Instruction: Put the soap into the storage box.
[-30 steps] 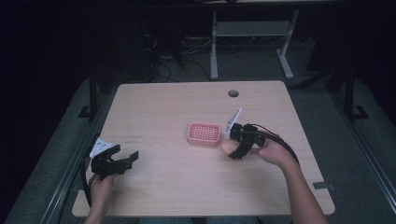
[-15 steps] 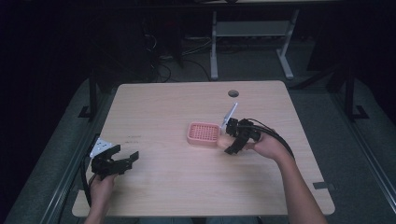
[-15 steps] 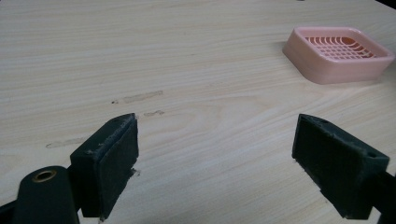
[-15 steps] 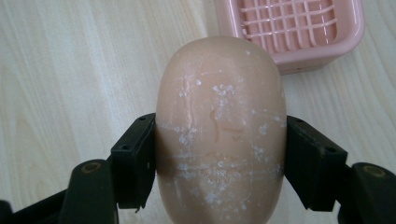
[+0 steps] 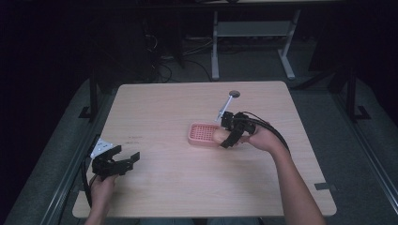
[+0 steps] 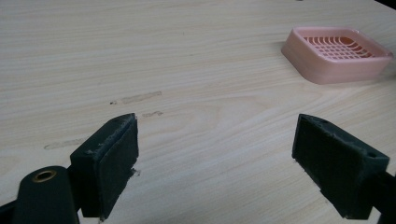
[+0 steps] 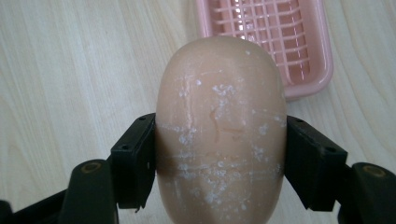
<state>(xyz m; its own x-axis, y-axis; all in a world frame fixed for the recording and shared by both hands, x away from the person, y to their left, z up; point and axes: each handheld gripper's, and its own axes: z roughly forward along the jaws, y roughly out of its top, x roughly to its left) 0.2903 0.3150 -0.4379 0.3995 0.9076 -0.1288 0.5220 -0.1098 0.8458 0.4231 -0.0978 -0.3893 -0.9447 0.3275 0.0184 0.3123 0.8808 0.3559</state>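
From the high view I see my right gripper (image 5: 224, 136) near the middle of the wooden table (image 5: 187, 187), at the right edge of a pink soap dish (image 5: 202, 134). In the right gripper view its two black jaws are clenched on the flanks of a peach-coloured bar of soap (image 7: 220, 126), one jaw pressed to each side. The bar is rounded, scuffed with pale scratches and white flecks, and its far end overlaps the near rim of the soap dish (image 7: 266, 42) in that view; I cannot tell whether the bar touches the rim or is above it. The dish is a shallow rounded rectangle with a slatted grid floor, and nothing lies in it. A black cable (image 5: 267, 129) loops from the right gripper back over my right hand (image 5: 263, 139).

My left gripper (image 5: 123, 160) sits well apart from all this, near the table's front left corner, with my left hand (image 5: 101, 185) behind it. In the left gripper view its jaws stand wide apart with bare wood between them, grasping nothing, and the soap dish (image 6: 336, 53) shows far off at the upper right. A round grommet hole (image 5: 234, 94) sits near the table's far edge
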